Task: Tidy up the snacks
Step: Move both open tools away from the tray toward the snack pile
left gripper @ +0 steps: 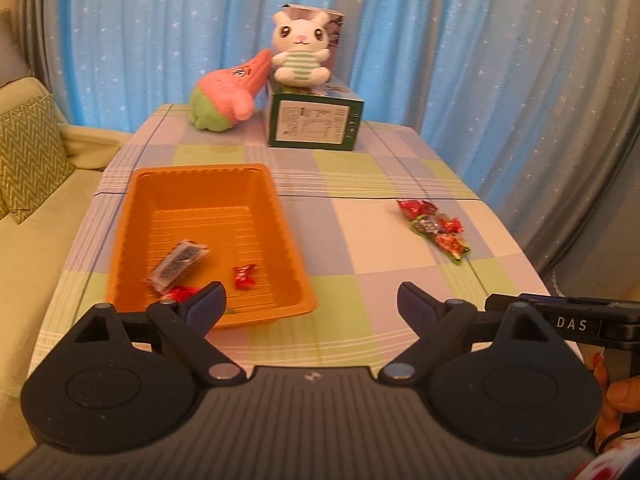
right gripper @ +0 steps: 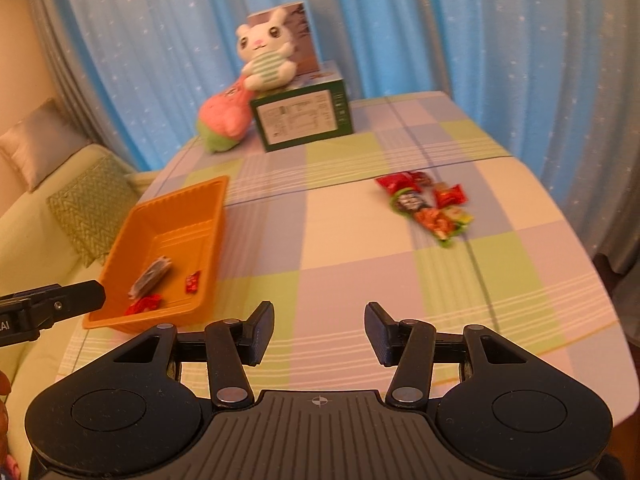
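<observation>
An orange tray (left gripper: 140, 208) (right gripper: 120, 248) sits on the left of the checked table. In it lie a grey-black packet (left gripper: 178, 260) (right gripper: 150, 276), a small red candy (left gripper: 245, 276) (right gripper: 193, 282) and a red wrapper (left gripper: 180, 293) (right gripper: 143, 304) at the near wall. A pile of red and green snack packets (left gripper: 436, 226) (right gripper: 430, 204) lies on the table's right side. My left gripper (left gripper: 312, 300) is open and empty, over the tray's near right corner. My right gripper (right gripper: 319, 330) is open and empty, above the table's near edge, short of the pile.
A green box (left gripper: 316, 118) (right gripper: 304, 120) stands at the back with a white bunny plush (left gripper: 300, 48) (right gripper: 266, 56) on it and a pink-green plush (left gripper: 228, 96) (right gripper: 224, 118) beside it. A sofa with a patterned cushion (left gripper: 28, 152) is left of the table. Blue curtains hang behind.
</observation>
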`<state>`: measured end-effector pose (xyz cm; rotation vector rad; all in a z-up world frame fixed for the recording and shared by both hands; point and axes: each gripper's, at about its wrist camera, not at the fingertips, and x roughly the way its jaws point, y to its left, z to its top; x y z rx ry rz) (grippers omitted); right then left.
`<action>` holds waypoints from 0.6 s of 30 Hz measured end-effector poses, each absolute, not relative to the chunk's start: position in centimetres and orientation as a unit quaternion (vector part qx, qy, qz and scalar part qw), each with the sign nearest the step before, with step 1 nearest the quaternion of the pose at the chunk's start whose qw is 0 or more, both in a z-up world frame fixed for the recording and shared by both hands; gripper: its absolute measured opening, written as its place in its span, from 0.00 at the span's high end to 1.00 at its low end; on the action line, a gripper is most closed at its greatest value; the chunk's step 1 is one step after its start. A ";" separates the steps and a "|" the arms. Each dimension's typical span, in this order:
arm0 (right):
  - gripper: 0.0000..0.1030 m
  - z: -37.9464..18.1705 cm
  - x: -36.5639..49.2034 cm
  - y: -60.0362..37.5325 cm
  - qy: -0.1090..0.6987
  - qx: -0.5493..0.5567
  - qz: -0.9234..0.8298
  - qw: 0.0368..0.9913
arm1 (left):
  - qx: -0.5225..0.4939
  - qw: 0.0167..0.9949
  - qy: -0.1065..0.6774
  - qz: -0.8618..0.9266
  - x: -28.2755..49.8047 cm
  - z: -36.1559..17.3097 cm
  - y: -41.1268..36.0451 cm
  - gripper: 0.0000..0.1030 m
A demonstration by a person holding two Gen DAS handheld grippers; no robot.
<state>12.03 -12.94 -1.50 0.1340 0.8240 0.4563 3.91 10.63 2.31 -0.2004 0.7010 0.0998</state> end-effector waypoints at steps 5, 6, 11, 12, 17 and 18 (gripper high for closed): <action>0.51 -1.6 12.0 -14.8 0.397 0.067 0.203 0.892 | -0.097 0.932 0.346 0.037 4.6 2.1 9.0 0.11; 0.51 -1.6 12.1 -15.2 0.398 0.068 0.200 0.893 | -0.097 0.932 0.347 0.034 4.8 2.0 8.7 0.11; 0.51 -1.8 12.3 -16.5 0.399 0.072 0.187 0.895 | -0.091 0.932 0.350 0.025 5.2 1.9 7.7 0.11; 0.51 -1.8 12.4 -16.7 0.399 0.073 0.185 0.895 | -0.090 0.932 0.350 0.025 5.3 1.9 7.5 0.11; 0.51 -1.9 12.8 -17.7 0.399 0.074 0.177 0.896 | -0.088 0.931 0.353 0.022 5.9 1.8 6.9 0.11; 0.51 -2.0 12.9 -17.8 0.400 0.074 0.175 0.897 | -0.087 0.931 0.354 0.022 6.0 1.8 6.8 0.11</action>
